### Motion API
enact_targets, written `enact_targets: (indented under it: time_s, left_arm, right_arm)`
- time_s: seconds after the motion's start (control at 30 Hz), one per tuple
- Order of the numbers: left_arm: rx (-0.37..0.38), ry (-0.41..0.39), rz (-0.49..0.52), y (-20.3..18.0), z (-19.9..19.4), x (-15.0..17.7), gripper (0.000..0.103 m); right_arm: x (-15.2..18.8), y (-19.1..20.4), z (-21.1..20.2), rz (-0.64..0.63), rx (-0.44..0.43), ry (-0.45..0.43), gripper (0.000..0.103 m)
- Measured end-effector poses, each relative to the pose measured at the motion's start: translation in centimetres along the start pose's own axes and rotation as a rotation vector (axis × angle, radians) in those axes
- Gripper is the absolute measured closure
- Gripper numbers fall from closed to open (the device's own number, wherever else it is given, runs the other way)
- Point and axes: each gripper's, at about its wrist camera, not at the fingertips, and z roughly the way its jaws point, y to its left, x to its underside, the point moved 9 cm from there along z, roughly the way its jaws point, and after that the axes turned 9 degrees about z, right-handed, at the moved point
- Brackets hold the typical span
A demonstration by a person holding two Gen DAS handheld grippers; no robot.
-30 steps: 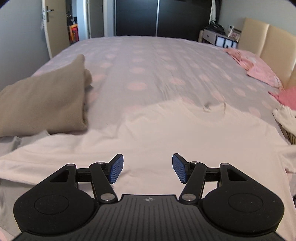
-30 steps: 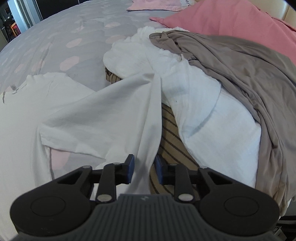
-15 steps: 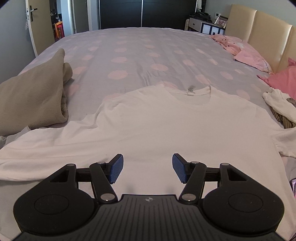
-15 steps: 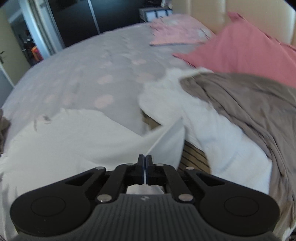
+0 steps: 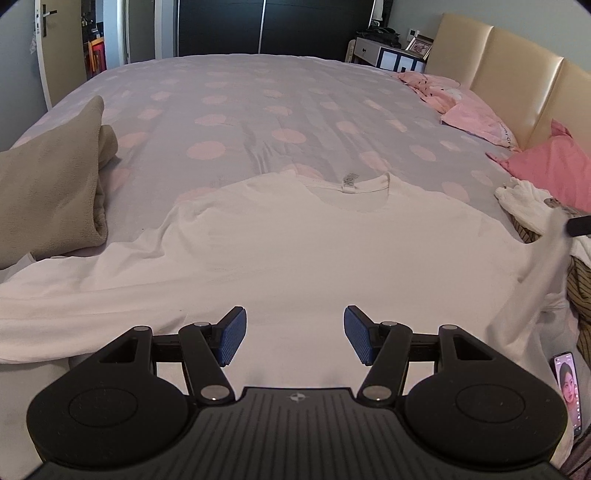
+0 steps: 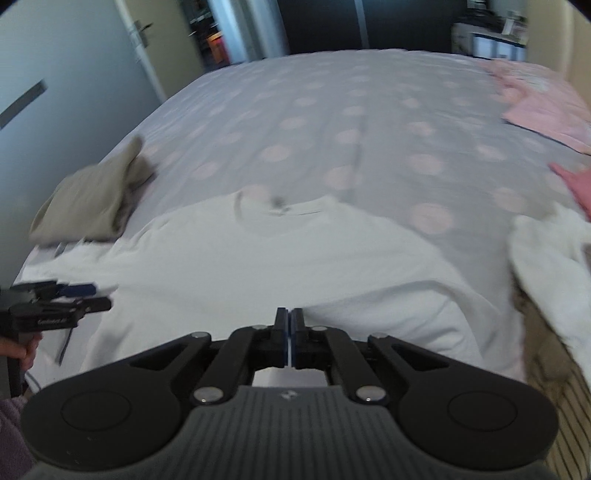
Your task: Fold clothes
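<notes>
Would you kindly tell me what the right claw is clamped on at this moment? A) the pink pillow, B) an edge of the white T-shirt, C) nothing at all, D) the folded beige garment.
B: the right claw has its pads pressed together with a thin edge of the white T-shirt showing between them, and the left wrist view shows that cloth pulled up at the right.

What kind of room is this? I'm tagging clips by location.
A bedroom, most likely: a wide bed under a dotted cover, a padded headboard with pink pillows against it, and dark wardrobe doors beyond the foot.
</notes>
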Motion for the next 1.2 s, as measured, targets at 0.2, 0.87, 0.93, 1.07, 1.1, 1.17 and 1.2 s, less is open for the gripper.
enact_targets:
  time_s: [0.2, 0.87, 0.93, 1.07, 1.1, 1.17, 1.2]
  left_arm:
    - [0.044, 0.011, 0.022, -1.0, 0.3, 0.3, 0.046]
    - [0.246, 0.012, 0.188, -10.7, 1.3, 0.0, 0.051]
    - [0.259, 0.016, 0.224, -12.3, 1.7, 0.0, 0.051]
    - [0.250, 0.023, 0.315, -15.6, 2.8, 0.2, 0.050]
    - [0.245, 0.032, 0.328, -16.2, 3.3, 0.3, 0.050]
    - [0.233, 0.053, 0.349, -17.3, 4.4, 0.4, 0.050]
    - [0.227, 0.058, 0.355, -17.7, 5.0, 0.3, 0.050]
  right_arm:
    - [0.2, 6.0, 5.3, -0.097, -0.077, 0.094, 0.102]
    - [-1.0, 3.0, 8.7, -0.017, 0.040, 0.068, 0.071]
    - [-0.7, 1.4, 8.0, -0.002, 0.070, 0.061, 0.071]
    - [0.2, -1.7, 7.0, 0.051, 0.106, 0.064, 0.071]
    - [0.4, -2.4, 6.8, 0.064, 0.113, 0.065, 0.071]
    - [0.7, -3.5, 6.4, 0.079, 0.124, 0.063, 0.071]
    - [0.9, -4.0, 6.2, 0.085, 0.129, 0.061, 0.071]
